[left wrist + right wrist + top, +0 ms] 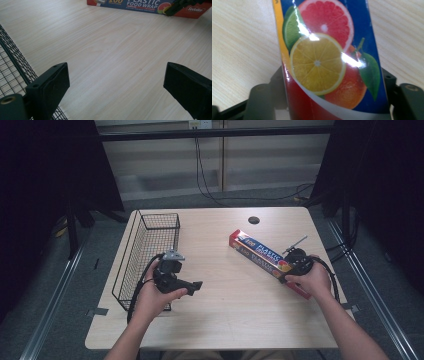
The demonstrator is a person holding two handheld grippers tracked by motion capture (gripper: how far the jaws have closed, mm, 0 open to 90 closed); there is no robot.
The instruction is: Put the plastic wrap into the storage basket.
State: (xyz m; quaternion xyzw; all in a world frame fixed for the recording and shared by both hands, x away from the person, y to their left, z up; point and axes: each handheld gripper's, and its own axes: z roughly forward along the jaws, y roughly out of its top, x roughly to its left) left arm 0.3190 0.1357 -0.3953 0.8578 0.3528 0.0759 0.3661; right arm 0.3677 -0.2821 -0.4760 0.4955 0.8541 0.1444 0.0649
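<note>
A long box of plastic food wrap (257, 252), blue and red with citrus fruit printed on it, lies diagonally on the right half of the wooden table (225, 310). My right gripper (289, 269) clasps its near end, and in the right gripper view both black jaws lie against the sides of the box (324, 62). My left gripper (195, 287) is held above the table beside a black wire basket (150, 245). Its jaws stand wide apart with only bare wood between them (116, 85). Past them the box (140, 4) lies at the top edge, with the basket (12, 62) at the left.
The wire basket runs along the table's left edge. A round cable hole (254, 220) sits near the far edge. Black cables (210, 190) trail on the floor behind the table, and dark curtains hang on both sides.
</note>
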